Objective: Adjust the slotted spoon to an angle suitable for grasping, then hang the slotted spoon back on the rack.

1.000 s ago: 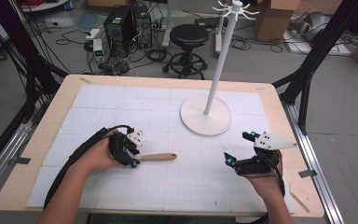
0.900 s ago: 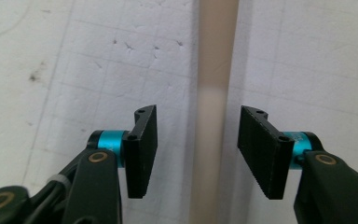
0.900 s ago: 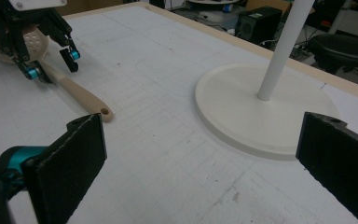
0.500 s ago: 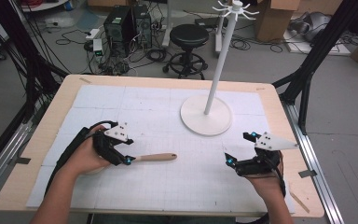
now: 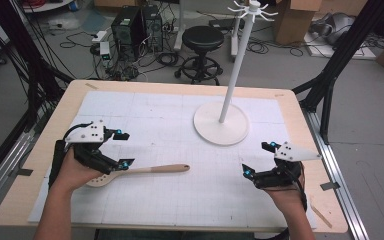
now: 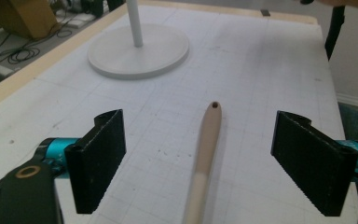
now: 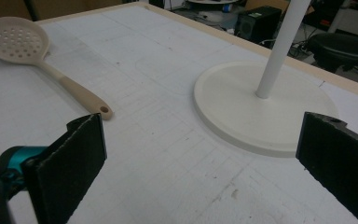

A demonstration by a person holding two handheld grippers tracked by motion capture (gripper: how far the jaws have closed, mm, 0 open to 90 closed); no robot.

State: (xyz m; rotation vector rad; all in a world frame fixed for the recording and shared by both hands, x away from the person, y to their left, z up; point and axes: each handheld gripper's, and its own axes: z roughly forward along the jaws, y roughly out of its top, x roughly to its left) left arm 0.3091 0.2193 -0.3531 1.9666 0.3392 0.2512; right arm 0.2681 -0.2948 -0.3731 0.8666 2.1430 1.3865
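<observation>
A beige skimmer spoon (image 5: pixel 140 171) lay flat on the white gridded mat (image 5: pixel 180 125) that covered the wooden table (image 5: pixel 305 125), toward the person's left. Its round, shallow bowl was pierced with many small holes, as the right gripper view showed (image 7: pixel 16 39), and a slim straight handle ran from it toward the middle of the mat, thickening a little to a rounded end with a small hanging hole (image 6: pixel 214 105). The whole thing was one pale tan colour, smooth and matte.

The left gripper (image 5: pixel 121 149) hung over the bowl end of the spoon, held in the left hand (image 5: pixel 75 172). Its jaws had just been opening and stood wide apart; in the left gripper view the handle ran up between the two black pads (image 6: pixel 98 163) without touching either, so nothing was gripped. The spoon rested on the mat on its own.

The right gripper (image 5: pixel 260 159) sat at the right side of the mat, well apart from the spoon, its jaws spread wide and holding nothing. Between and beyond the two grippers stood a white stand (image 5: pixel 221 122), a round flat base with a thin upright pole, resting on the far part of the mat and clear of the spoon's handle end.
</observation>
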